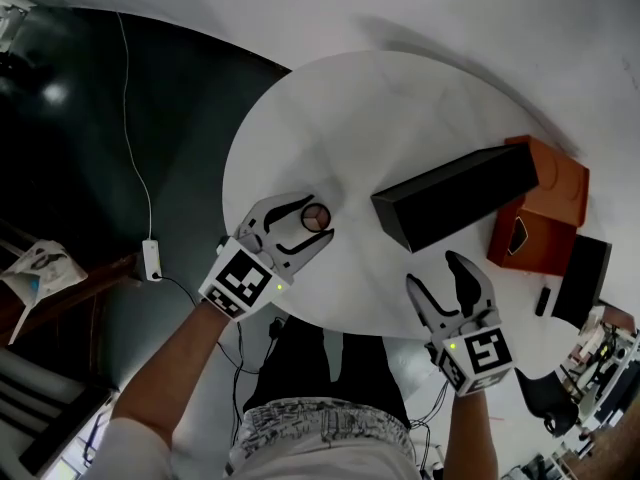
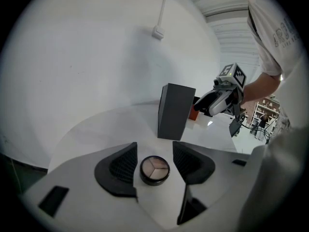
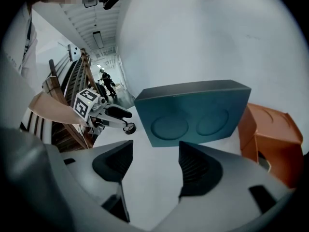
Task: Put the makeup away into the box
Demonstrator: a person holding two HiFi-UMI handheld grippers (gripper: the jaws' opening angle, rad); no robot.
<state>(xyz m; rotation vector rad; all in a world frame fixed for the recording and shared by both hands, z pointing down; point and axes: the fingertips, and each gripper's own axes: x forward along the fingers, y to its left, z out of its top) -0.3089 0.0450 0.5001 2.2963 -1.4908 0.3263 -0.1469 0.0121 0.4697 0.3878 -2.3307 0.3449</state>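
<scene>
Both spread: left tool point(image 2: 154, 148) around compact point(image 2: 154, 170), right tool point(image 3: 156, 146) empty before black box point(image 3: 193, 112), orange box point(image 3: 270, 139) behind

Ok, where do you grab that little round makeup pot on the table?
By its dark side wall, with the jaws on opposite sides. The round makeup pot lies flat on the white table, colours facing up, so come down from above, like the left gripper, which is open around it. Being round, any two opposite sides should work.
</scene>
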